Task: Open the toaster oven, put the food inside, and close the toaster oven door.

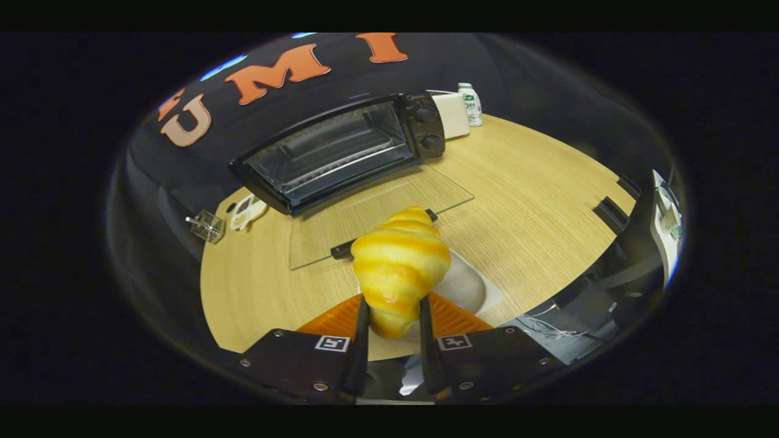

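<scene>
The croissant [398, 267] sits low in the middle of the frame, clamped between both fingers [363, 340] of the gripper [392, 331], above a white plate [471, 286]. Beyond it, the oven [341, 149] stands at upper centre on the wooden table [523, 201], its glass door [377, 213] folded flat. A bottle [470, 104] stands at the upper right, a small wire rack [207, 225] at the left.

A wooden table [523, 201] fills the middle. On its far right side stands a small white bottle [470, 104] with a green label, just beside a cream box [452, 114]. On the far left lie a little wire basket [207, 225] and, near it, a small white gadget [246, 211].
</scene>
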